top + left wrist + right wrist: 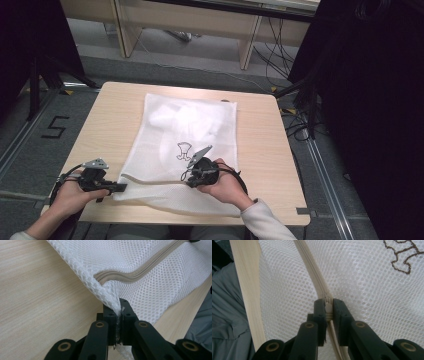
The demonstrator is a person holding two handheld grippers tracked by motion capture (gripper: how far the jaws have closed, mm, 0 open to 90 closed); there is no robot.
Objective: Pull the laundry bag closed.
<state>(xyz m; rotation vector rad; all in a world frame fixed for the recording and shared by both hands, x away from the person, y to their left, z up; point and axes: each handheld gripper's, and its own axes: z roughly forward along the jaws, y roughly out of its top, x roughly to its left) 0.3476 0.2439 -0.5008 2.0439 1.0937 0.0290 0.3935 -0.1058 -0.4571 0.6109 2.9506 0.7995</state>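
White mesh bag (187,150) is laid flat on the tabletop (260,150) in the high view, with the left gripper (117,188) at its near-left corner and the right gripper (192,175) on its near part. In the left gripper view, the bag corner (113,305) is pinched between closed jaws. In the right gripper view, the zipper pull (327,305) is clamped between closed jaws.

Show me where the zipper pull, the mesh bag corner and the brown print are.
zipper pull (327,305), right gripper view, the tab pinched by the right gripper.
mesh bag corner (112,298), left gripper view, the tip just above the left gripper.
brown print (184,149), high view, its middle.
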